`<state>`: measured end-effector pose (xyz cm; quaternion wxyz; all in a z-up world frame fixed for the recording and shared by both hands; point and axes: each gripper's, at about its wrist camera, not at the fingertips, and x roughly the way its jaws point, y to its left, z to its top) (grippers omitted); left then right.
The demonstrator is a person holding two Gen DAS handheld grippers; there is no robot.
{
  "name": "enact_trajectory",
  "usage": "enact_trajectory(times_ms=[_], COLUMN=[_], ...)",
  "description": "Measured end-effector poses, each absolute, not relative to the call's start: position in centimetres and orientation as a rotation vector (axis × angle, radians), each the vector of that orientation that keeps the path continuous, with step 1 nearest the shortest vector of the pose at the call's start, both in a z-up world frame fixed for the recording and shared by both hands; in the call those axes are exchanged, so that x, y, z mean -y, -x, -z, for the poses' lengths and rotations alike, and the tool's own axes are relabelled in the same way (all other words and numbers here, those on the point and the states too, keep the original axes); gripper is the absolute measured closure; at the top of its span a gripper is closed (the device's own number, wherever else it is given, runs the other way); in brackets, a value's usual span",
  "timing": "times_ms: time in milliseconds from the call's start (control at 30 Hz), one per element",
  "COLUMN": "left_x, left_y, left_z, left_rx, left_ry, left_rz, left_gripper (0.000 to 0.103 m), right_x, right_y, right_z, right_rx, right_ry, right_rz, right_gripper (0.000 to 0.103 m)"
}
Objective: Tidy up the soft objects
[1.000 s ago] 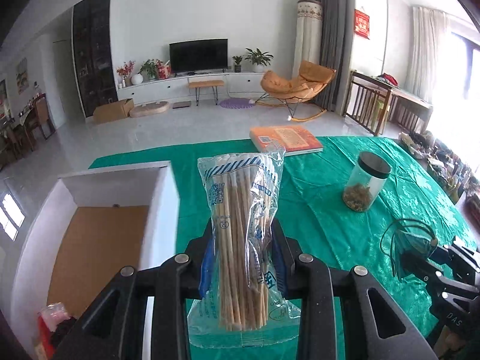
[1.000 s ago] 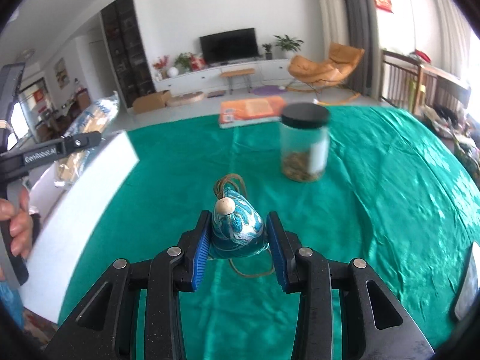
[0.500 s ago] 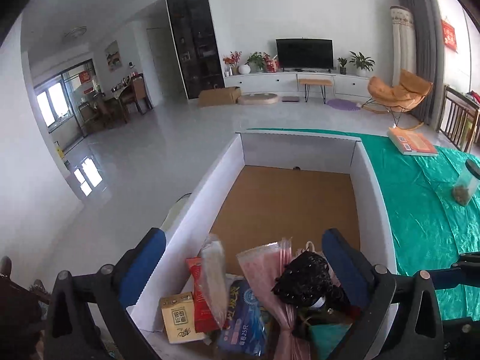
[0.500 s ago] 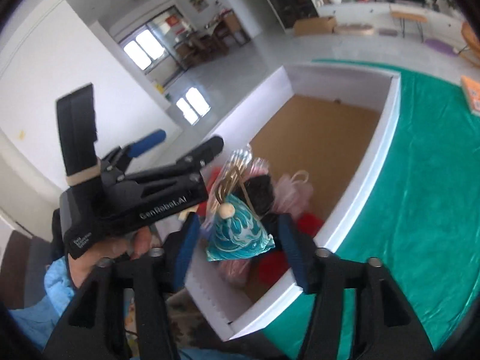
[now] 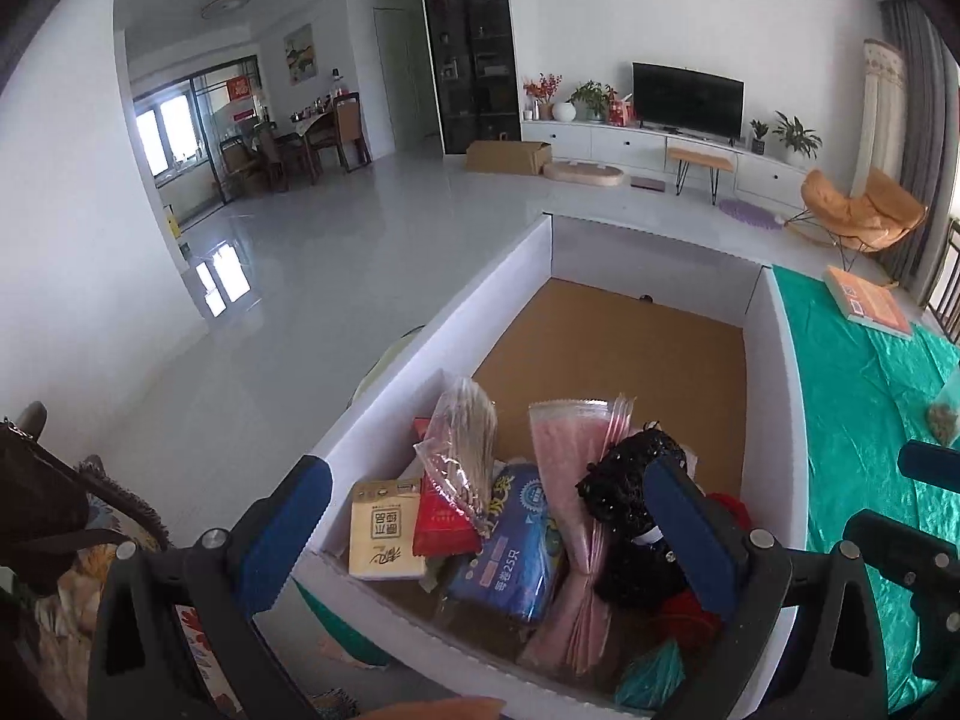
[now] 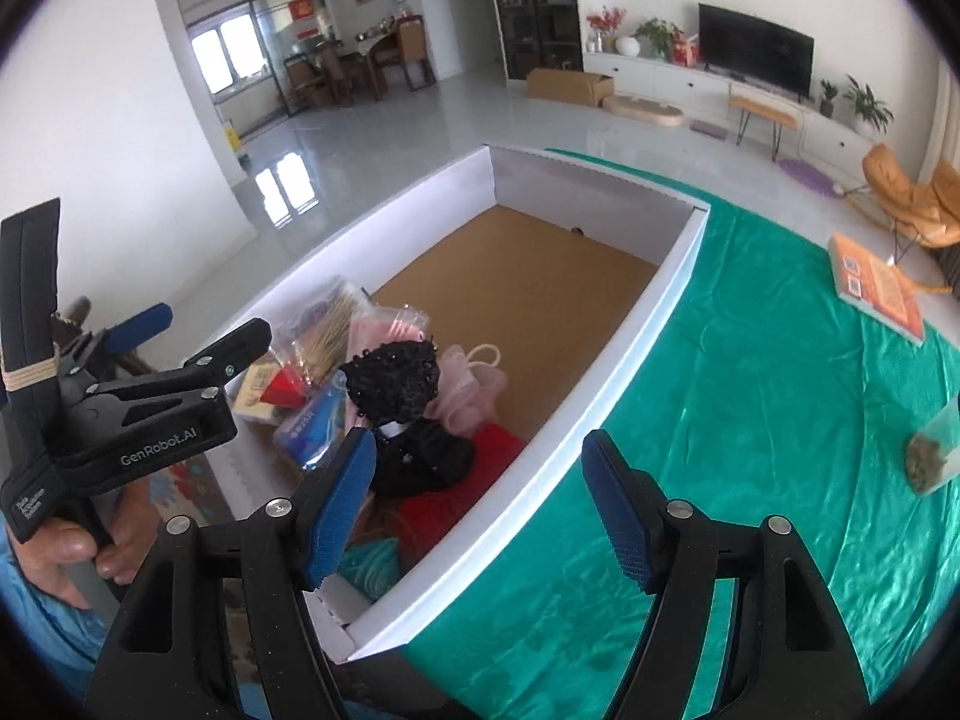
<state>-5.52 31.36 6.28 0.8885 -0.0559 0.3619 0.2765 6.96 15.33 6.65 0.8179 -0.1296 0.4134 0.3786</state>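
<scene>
Both the left gripper (image 5: 492, 531) and right gripper (image 6: 480, 501) had jaws spread wide, holding nothing. The soft objects, among them a black beaded pouch (image 6: 396, 381) and teal sachet (image 6: 372, 564), lay heaped at the near end of the white box (image 6: 636, 324).

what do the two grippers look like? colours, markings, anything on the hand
Both are black plastic clamp frames with silver screws and textured blue pads on the fingers. The left gripper has white "GenRobot.AI" lettering on its side, a black strap bound with tan cord, and a bare hand with a light blue sleeve.
</scene>
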Motion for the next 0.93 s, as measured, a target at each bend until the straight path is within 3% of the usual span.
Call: enact_trajectory(times_ms=[267, 933], left_x=[-31.0, -30.6], left_y=[6.5, 7.9], left_z=[-6.6, -7.2], left_rx=[-0.748, -0.688], left_ry=[0.087, 0.090], left_rz=[-0.575, -0.642], left_gripper=[0.000, 0.000], right_x=[-17.5, -16.8], right_y=[-4.6, -4.1], right_z=[-5.8, -5.7], right_rx=[-0.837, -0.829], right_ry=[0.422, 0.408], right_rz=[-0.816, -0.818], right_gripper=[0.029, 0.029])
